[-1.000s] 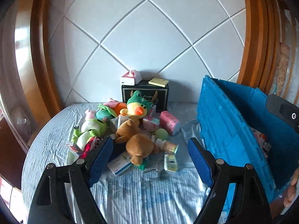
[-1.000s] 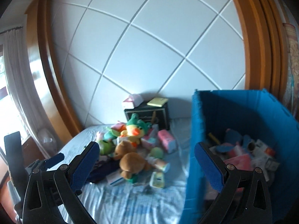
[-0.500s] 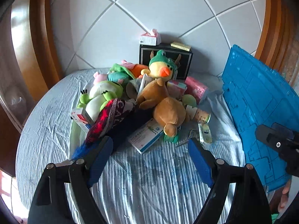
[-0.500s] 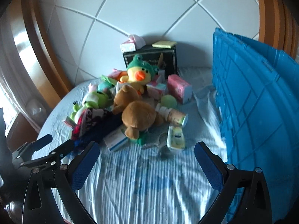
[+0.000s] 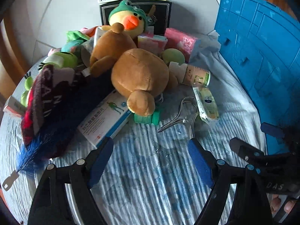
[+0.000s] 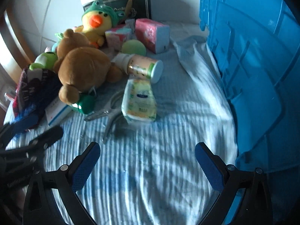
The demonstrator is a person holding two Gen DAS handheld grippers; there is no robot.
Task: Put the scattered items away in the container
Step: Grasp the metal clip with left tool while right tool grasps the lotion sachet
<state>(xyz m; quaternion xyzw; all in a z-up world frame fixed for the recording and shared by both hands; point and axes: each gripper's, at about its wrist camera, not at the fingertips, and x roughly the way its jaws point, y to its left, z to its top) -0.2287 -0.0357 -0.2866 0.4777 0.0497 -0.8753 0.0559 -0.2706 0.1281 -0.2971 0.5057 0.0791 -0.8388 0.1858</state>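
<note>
A pile of scattered items lies on the striped sheet (image 5: 150, 178): a brown plush bear (image 5: 138, 75), a duck plush (image 5: 129, 20), a white medicine box (image 5: 105, 120), a green bottle (image 5: 146, 118), metal tongs (image 5: 180, 116), a wipes packet (image 6: 139, 101) and a capped bottle (image 6: 142, 66). The blue crate (image 6: 253, 56) stands at the right. My left gripper (image 5: 150, 146) hangs open just short of the box and tongs. My right gripper (image 6: 148, 146) is wide, its jaws closing slightly, with nothing between them, just short of the wipes packet.
A dark scarf (image 5: 46, 103) and a green frog plush (image 5: 61, 60) lie at the pile's left. A pink tissue pack (image 5: 180, 39) and a black box (image 5: 159, 13) sit behind, against the white padded headboard. Bare sheet lies under both grippers.
Both grippers have dropped and tipped down toward the bed, so the pile looms much nearer. The crate's inside has left the right wrist view; only its outer wall shows.
</note>
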